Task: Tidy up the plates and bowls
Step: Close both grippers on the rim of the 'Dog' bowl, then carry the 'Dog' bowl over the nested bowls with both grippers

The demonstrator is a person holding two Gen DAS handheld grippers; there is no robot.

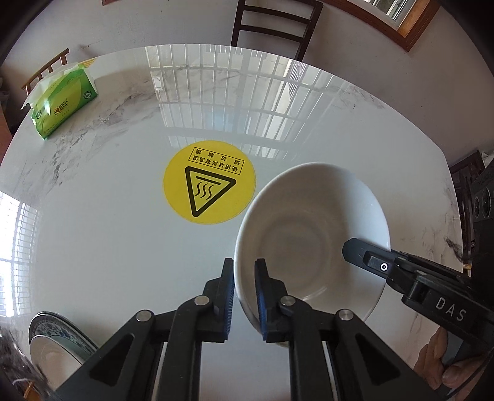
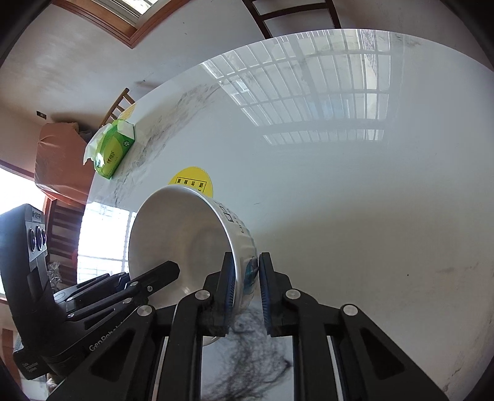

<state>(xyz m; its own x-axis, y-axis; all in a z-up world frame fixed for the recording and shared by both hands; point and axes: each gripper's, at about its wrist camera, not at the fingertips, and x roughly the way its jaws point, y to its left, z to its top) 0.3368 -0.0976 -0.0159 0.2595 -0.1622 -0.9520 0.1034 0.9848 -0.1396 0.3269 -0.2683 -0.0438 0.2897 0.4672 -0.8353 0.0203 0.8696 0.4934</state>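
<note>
A white bowl (image 1: 311,228) is held tilted above the marble table, its inside facing the left wrist camera. My left gripper (image 1: 244,296) is shut on its left rim, one finger inside and one outside. My right gripper (image 2: 245,287) is shut on the opposite rim; in the right wrist view the bowl (image 2: 182,234) shows blue print on its outer wall. The right gripper also shows in the left wrist view (image 1: 364,256), reaching in from the right. A stack of plates (image 1: 58,342), one with a blue pattern, sits at the table's near left edge.
A round yellow heat-warning sticker (image 1: 210,182) marks the table's middle. A green tissue pack (image 1: 63,101) lies at the far left edge. Dark wooden chairs (image 1: 274,24) stand beyond the far edge of the table (image 1: 92,246). The left gripper's body (image 2: 40,277) shows at the left.
</note>
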